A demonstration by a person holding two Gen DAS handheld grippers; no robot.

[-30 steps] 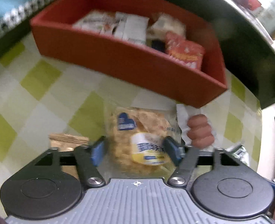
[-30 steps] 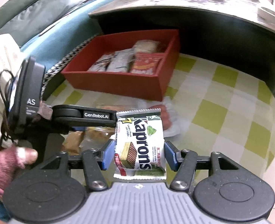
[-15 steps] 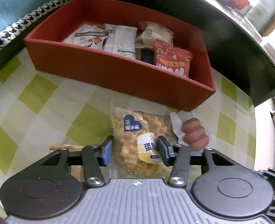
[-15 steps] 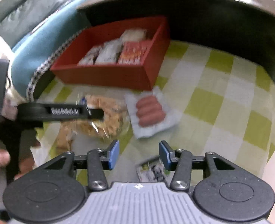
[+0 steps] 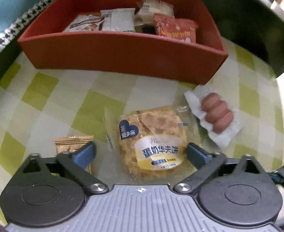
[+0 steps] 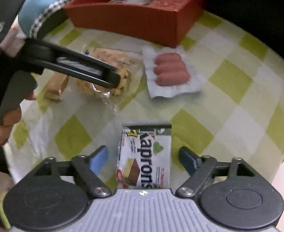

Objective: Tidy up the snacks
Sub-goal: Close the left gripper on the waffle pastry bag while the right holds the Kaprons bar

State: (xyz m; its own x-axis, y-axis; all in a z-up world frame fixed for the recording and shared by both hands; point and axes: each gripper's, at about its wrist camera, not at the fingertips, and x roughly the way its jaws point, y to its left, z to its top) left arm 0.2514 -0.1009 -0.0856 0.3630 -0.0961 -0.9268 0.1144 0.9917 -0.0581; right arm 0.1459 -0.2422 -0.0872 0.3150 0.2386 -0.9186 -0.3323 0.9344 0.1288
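Observation:
In the left wrist view a clear packet of yellow egg waffles [image 5: 153, 147] lies on the checked cloth between the fingers of my left gripper [image 5: 140, 152]. Its jaws are opening wide, and the pads do not press on the packet. In the right wrist view a white Kaprons wafer packet [image 6: 145, 158] lies flat on the cloth between the fingers of my right gripper [image 6: 142, 158]. Those jaws are opening too, with gaps on both sides of the packet. The red box [image 5: 122, 58] behind holds several snack packets.
A pack of three sausages [image 5: 217, 116] lies right of the waffles. A gold wrapped bar [image 5: 72, 143] lies left of them, partly under my left finger. The left tool's black body [image 6: 74, 65] and a hand [image 6: 4, 127] cross the right view. A dark counter edge rises behind the box.
The left jaws narrowed around the waffle packet, then spread wide. The right gripper held the Kaprons packet up, let it go onto the cloth, sank lower and spread its jaws.

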